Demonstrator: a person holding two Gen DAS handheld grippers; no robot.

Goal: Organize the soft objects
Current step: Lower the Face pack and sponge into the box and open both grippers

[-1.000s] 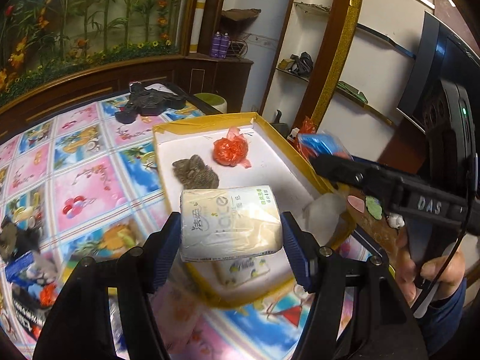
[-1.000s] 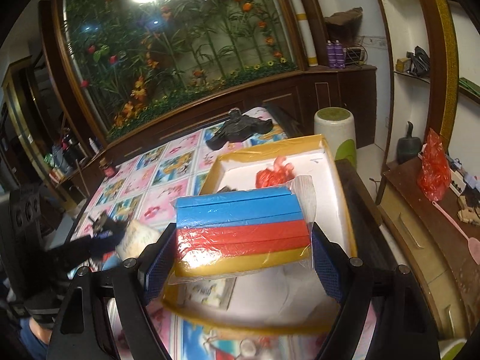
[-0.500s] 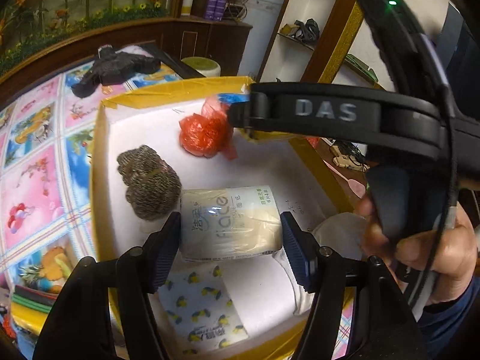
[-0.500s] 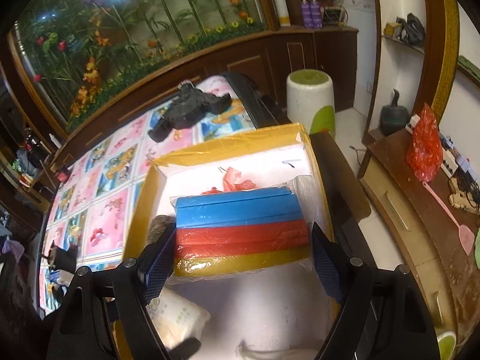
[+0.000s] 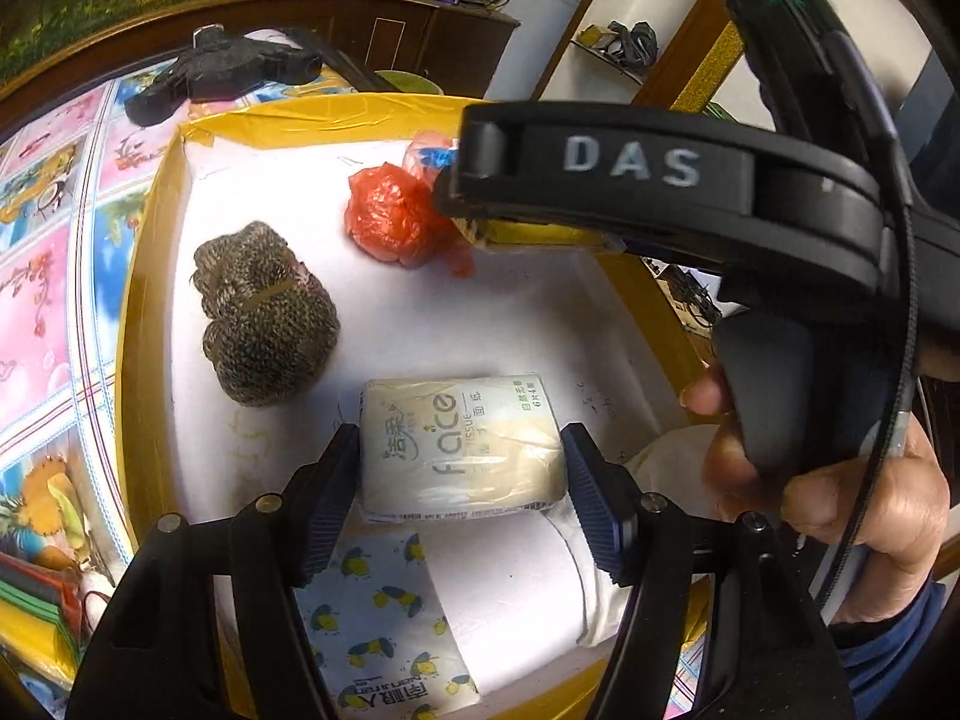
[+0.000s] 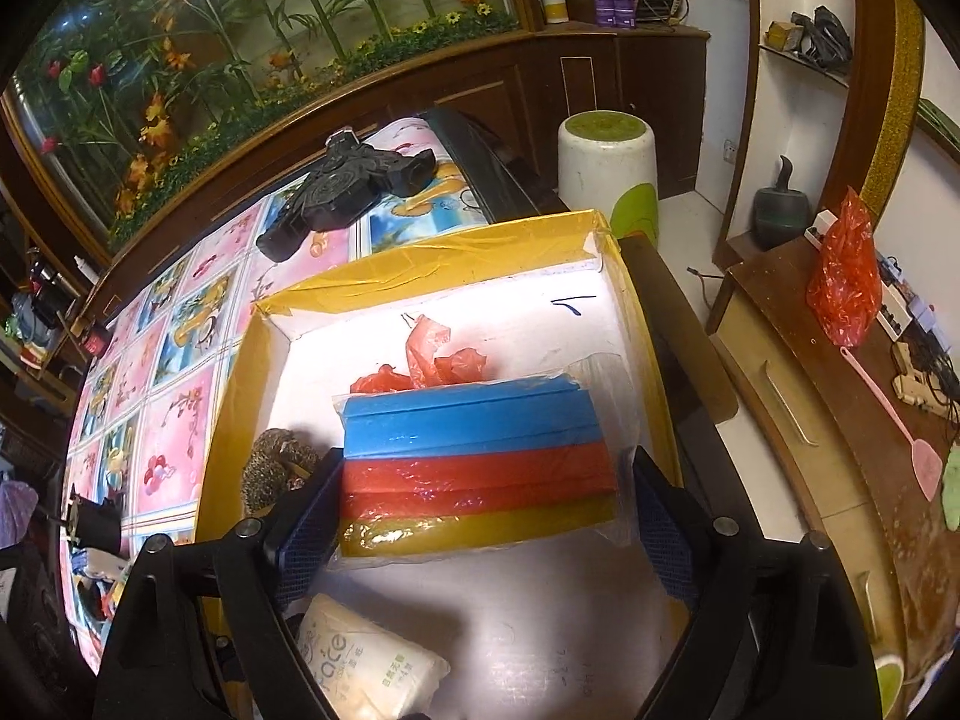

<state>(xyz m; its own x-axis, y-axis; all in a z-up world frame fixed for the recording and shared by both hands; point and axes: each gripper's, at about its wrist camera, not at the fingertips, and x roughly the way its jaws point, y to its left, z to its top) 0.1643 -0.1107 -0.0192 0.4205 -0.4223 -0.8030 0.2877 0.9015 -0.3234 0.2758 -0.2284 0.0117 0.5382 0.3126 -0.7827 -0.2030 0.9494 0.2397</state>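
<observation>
Both claws lowered into box (image 5: 156, 192): left clamps tissue pack (image 5: 462, 441) crosswise; right opening.

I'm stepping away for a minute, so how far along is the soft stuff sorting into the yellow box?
Done: a brown mesh bundle and a red plastic bag lie in the yellow box. In hand: the left gripper grips a tissue pack low over the box; the right gripper is opening around the bagged sponge pack. Left: release both; colourful items remain outside.
</observation>
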